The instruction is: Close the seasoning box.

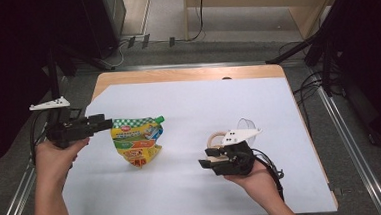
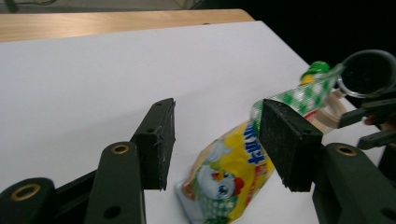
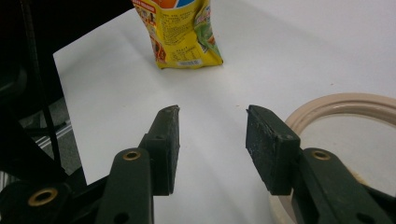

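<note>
White tabletop (image 1: 188,102) carried a pouch (image 1: 136,141) at nine o'clock; left claw (image 1: 107,124) gaped beside it, right claw (image 1: 204,162) empty, likely closing next.

pouch (image 1: 137,140) | yellow, green-capped | lying flat | white sheet, left

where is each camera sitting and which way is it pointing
High view: sits above the person's side, looking forward and down on the table; both forearms enter from the bottom, with the left gripper and right gripper.
Left gripper view: rides the left gripper, looking along its two open black jaws at the yellow pouch.
Right gripper view: rides the right gripper, looking along its open jaws over the white sheet, beside the beige ring.
Shared: all three show the yellow pouch.
</note>
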`<state>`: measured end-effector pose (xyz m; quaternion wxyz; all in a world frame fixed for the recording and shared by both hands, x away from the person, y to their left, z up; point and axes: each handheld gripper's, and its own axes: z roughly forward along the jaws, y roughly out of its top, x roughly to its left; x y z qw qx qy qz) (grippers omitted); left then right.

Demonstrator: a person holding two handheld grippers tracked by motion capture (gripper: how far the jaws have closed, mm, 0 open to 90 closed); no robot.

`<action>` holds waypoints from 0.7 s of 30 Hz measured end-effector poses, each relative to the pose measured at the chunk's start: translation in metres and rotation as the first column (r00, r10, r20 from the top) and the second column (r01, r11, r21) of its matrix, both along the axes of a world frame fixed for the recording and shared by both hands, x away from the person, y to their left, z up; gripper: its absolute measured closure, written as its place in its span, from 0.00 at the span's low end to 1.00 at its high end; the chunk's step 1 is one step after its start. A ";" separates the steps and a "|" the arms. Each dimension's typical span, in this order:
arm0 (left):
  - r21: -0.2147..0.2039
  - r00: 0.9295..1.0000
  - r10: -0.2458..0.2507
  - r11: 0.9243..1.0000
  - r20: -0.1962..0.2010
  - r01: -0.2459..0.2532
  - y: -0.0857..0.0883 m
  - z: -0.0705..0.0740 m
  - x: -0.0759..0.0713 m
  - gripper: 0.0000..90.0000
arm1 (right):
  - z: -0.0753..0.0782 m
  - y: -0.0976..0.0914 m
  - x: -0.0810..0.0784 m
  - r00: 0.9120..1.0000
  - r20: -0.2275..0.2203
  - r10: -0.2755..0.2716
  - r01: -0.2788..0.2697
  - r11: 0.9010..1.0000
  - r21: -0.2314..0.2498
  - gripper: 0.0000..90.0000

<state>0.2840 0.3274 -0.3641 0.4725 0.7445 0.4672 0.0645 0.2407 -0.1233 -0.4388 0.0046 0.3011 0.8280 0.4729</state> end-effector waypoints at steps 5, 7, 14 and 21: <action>0.010 1.000 0.013 1.000 -0.018 -0.013 0.004 -0.012 0.004 0.52 | 0.006 -0.006 0.002 1.000 0.011 -0.009 0.009 1.000 -0.001 0.66; 0.013 1.000 0.010 1.000 -0.021 -0.010 0.003 -0.017 0.006 0.51 | 0.009 -0.008 0.002 1.000 0.016 -0.014 0.014 1.000 -0.003 0.67; 0.026 1.000 0.004 1.000 -0.027 -0.003 0.000 -0.029 0.011 0.50 | 0.021 -0.023 0.005 1.000 0.016 -0.025 0.025 1.000 0.006 0.80; 0.032 1.000 -0.006 0.999 -0.028 0.007 -0.002 -0.036 0.014 0.49 | 0.037 -0.040 0.006 0.999 0.045 -0.032 0.031 0.999 0.008 0.89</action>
